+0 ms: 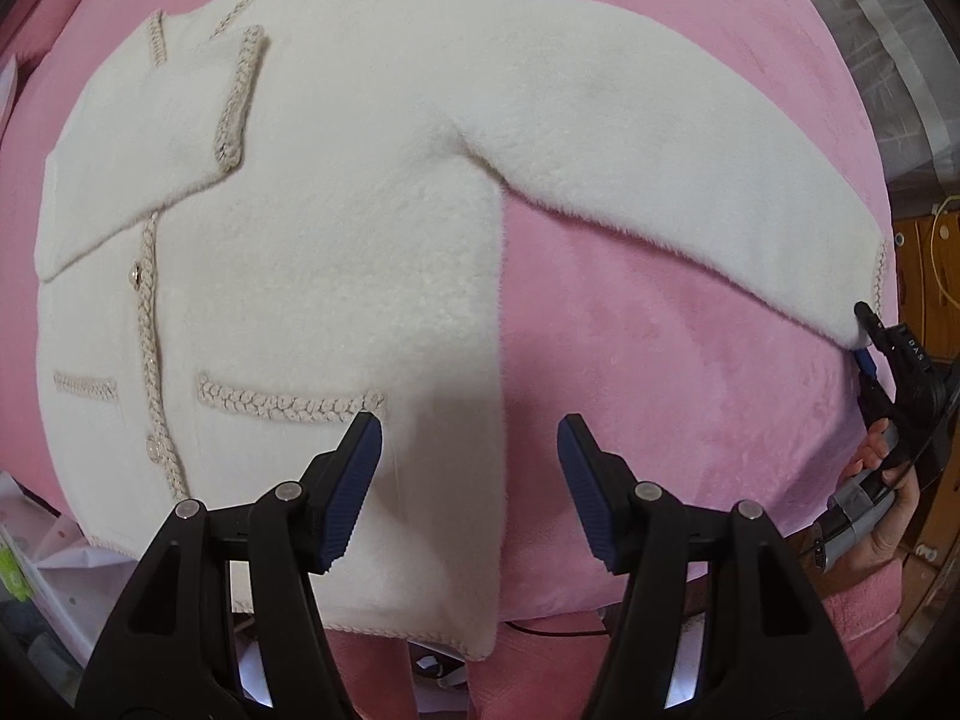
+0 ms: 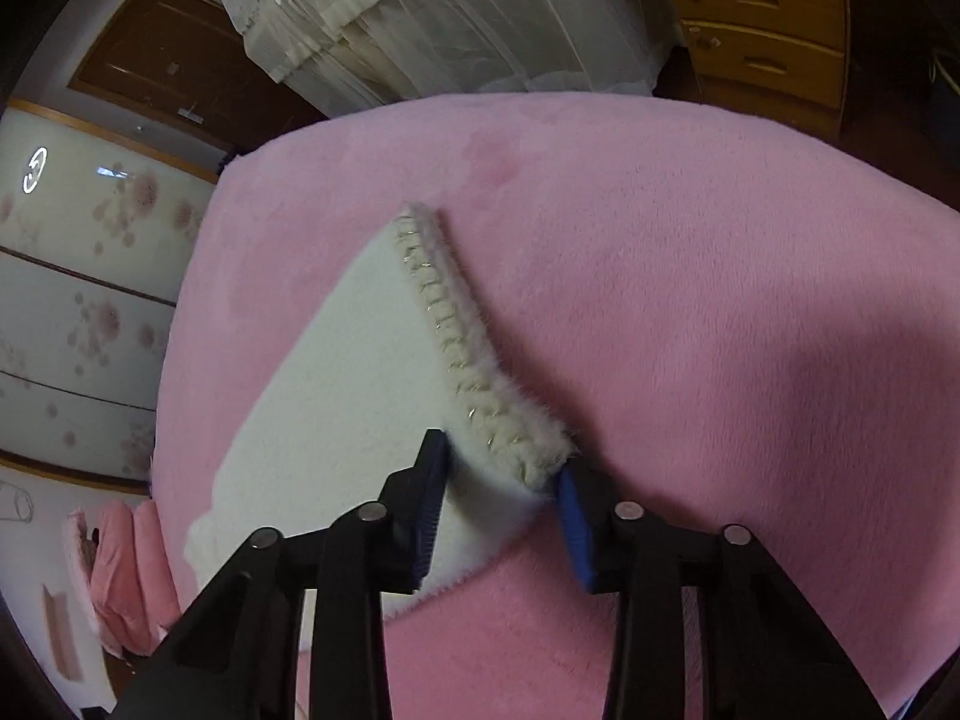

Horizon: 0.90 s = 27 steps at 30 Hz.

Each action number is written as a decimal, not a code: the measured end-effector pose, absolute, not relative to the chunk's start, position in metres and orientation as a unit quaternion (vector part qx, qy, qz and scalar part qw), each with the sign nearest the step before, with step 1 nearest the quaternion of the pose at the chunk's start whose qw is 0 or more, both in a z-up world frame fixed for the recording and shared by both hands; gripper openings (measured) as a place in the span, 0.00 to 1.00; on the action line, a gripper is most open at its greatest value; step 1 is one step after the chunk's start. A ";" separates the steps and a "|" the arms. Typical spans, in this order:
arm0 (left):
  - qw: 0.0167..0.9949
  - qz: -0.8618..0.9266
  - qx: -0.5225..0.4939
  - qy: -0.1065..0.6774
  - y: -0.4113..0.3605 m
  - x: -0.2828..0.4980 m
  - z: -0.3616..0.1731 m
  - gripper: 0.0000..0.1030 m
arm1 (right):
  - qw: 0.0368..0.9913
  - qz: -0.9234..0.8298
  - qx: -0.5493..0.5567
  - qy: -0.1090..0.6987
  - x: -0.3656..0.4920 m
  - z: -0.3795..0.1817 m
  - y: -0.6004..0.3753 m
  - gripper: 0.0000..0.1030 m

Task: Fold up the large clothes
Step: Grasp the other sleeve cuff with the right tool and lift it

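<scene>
Left wrist view straight down, right slanting close, sharing sleeve cuff (image 1: pixel 864 294)

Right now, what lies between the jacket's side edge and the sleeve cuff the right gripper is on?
In the left wrist view, only bare pink blanket lies between the white jacket body and the cuff at the right gripper.

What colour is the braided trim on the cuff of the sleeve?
Beige, with thin shiny threads; the braided trim on the white sleeve shows best in the right wrist view.

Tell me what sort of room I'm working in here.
Most likely a home bedroom: the cream fleece jacket lies on a bed-like surface under a pink plush blanket, with a wooden chest of drawers and a wooden door behind.
</scene>
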<state>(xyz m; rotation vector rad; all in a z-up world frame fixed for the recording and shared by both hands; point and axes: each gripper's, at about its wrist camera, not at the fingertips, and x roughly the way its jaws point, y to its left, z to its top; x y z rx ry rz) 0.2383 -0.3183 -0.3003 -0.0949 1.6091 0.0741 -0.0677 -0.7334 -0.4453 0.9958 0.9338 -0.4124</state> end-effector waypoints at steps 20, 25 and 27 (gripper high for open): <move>0.718 0.118 -0.162 0.667 -0.147 0.211 -0.280 0.56 | 0.895 -0.056 0.364 0.251 -0.024 -0.181 -0.546 0.11; 0.722 0.126 -0.165 0.660 -0.070 0.198 -0.267 0.56 | 0.919 -0.034 0.323 0.222 0.006 -0.096 -0.430 0.11; 0.714 0.143 -0.168 0.664 -0.039 0.192 -0.267 0.56 | 0.925 -0.021 0.310 0.219 0.022 -0.069 -0.377 0.11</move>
